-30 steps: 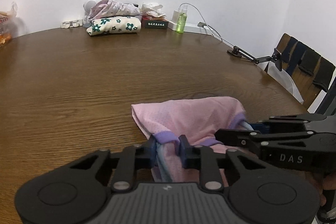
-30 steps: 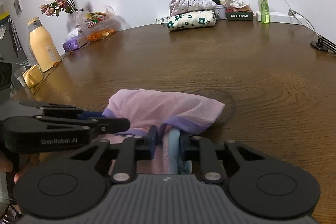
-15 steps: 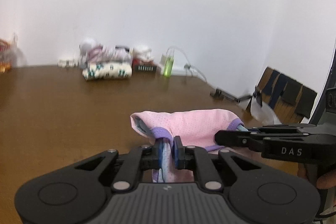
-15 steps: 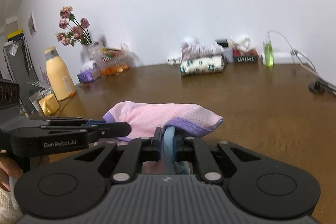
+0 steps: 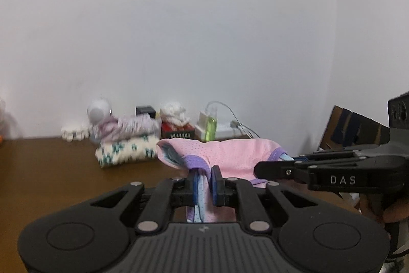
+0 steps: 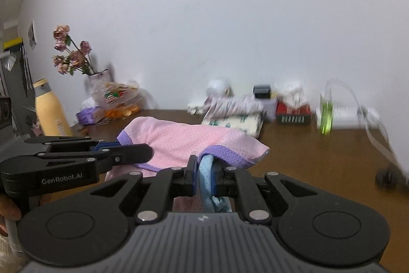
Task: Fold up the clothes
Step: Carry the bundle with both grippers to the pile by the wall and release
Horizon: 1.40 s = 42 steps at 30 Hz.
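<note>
In the left wrist view, the left gripper (image 5: 204,182) has its fingers (image 5: 193,182) drawn close together, pinching a fold of the pink mesh garment (image 5: 230,157) where its purple trim and light blue lining meet. The cloth hangs down between the blue pads and spreads out ahead of them, held up off the brown wooden counter (image 5: 51,170). To the right, the right gripper (image 5: 271,166) reaches in sideways and clamps the garment's other end at the purple edging. Behind the garment, near the wall, lies a folded white cloth with green flowers (image 5: 125,150) with a striped purple-and-white cloth (image 5: 125,128) on top of it. Beside these stand a red box (image 5: 177,131), a green bottle (image 5: 210,128) and a white power strip (image 5: 74,134).

In the right wrist view, the right gripper (image 6: 205,174) is nearly closed, its fingers (image 6: 192,174) gripping a bunched light blue strip of the pink mesh garment (image 6: 189,141) just under the purple trim. The garment stretches leftward from there to the left gripper (image 6: 143,152), which enters from the left edge and is closed on the purple-edged far end. The cloth is lifted above the counter (image 6: 319,157). Along the wall sit a yellow bottle (image 6: 49,109), dried pink flowers (image 6: 71,53), a bag of snacks (image 6: 117,99), the folded floral cloth (image 6: 235,120), the red box (image 6: 294,113) and the green bottle (image 6: 326,115).
</note>
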{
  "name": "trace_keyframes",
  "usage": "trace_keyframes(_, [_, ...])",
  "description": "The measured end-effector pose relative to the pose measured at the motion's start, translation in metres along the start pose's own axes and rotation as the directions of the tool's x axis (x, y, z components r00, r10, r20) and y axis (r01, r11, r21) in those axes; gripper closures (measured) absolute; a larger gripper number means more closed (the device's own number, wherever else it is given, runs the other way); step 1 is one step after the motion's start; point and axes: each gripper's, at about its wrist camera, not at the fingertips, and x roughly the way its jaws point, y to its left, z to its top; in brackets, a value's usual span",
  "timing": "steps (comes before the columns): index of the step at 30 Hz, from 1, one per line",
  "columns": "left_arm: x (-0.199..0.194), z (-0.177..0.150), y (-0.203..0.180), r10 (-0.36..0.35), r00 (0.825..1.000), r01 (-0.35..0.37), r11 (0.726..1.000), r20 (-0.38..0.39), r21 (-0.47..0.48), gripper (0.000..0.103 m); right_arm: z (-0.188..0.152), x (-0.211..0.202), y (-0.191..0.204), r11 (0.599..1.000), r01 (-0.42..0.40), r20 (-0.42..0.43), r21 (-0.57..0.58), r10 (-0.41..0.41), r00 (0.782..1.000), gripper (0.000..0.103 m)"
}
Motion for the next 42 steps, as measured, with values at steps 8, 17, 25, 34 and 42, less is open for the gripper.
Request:
trace_keyframes(8, [0.099, 0.101, 0.058, 0.070, 0.995, -0.071, 0.997, 0.074, 0.013, 0.094, 0.121, 0.105, -0.036, 0.995, 0.024, 0.039, -0.099, -0.020, 0.999, 0.094])
trace_keyframes(17, [0.256, 0.145, 0.169, 0.132, 0.990, -0.136, 0.988, -0.055, -0.070, 0.094, 0.178, 0.300, -0.096, 0.999, 0.025, -0.118, -0.024, -0.027, 0.993, 0.094])
trace_keyframes(25, [0.330, 0.049, 0.219, 0.113, 0.970, -0.138, 0.985, -0.214, -0.107, 0.087, 0.091, 0.387, -0.115, 0.998, 0.042, -0.266, -0.054, -0.055, 0.962, 0.093])
trace_keyframes(34, [0.311, 0.052, 0.231, 0.136, 0.986, -0.149, 0.978, -0.092, -0.148, 0.041, 0.085, 0.355, -0.107, 0.989, 0.096, -0.124, -0.115, -0.110, 0.986, 0.046])
trace_keyframes(42, [0.277, 0.066, 0.236, 0.227, 0.974, -0.224, 0.955, -0.006, -0.195, 0.042, 0.099, 0.317, -0.114, 0.986, 0.135, -0.005, -0.096, -0.136, 0.991, 0.050])
